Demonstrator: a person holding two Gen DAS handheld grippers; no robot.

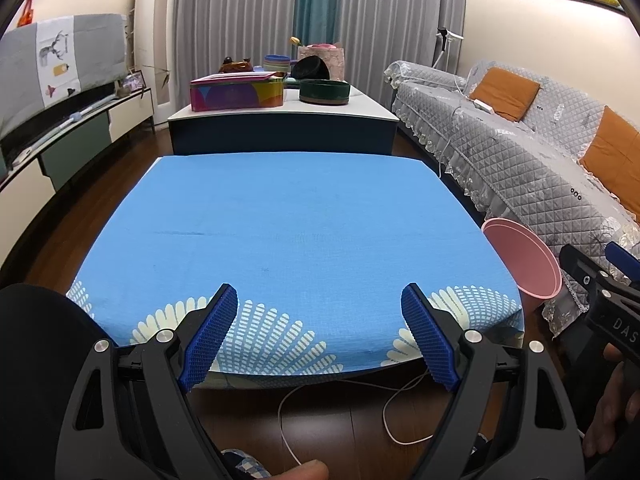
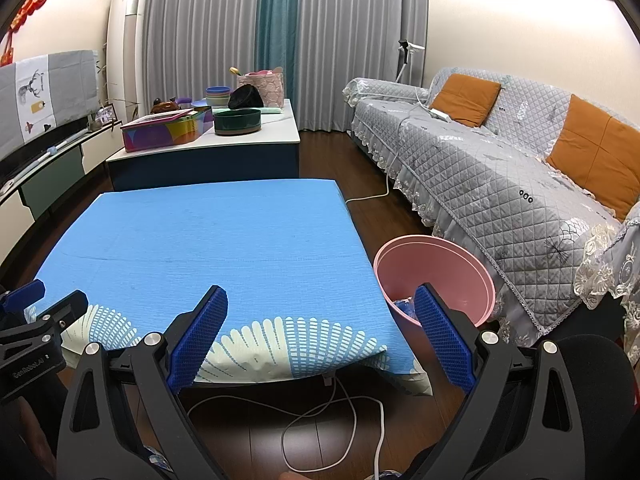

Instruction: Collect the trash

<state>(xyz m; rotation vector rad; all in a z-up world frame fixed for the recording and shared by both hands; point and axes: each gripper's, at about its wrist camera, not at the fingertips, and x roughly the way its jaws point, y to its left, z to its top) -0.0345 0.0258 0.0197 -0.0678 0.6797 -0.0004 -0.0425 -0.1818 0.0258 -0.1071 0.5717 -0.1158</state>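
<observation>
A table under a blue cloth [image 1: 296,224] [image 2: 208,236] with white fan prints fills the middle of both views; no loose item shows on the cloth. A pink bin [image 2: 436,276] [image 1: 524,260] stands on the floor at the table's right side, and blue crumpled material [image 2: 404,306] lies inside it. My left gripper [image 1: 320,300] is open above the near table edge, with nothing between its blue pads. My right gripper [image 2: 322,304] is open too, its right pad in front of the bin's rim. Each gripper shows at the side of the other's view.
A grey quilted sofa [image 2: 500,184] with orange cushions runs along the right. A low white-topped table [image 1: 280,116] behind holds a colourful tin, bowls and a dark round box. A TV cabinet lines the left wall. White cables [image 2: 332,416] lie on the wooden floor.
</observation>
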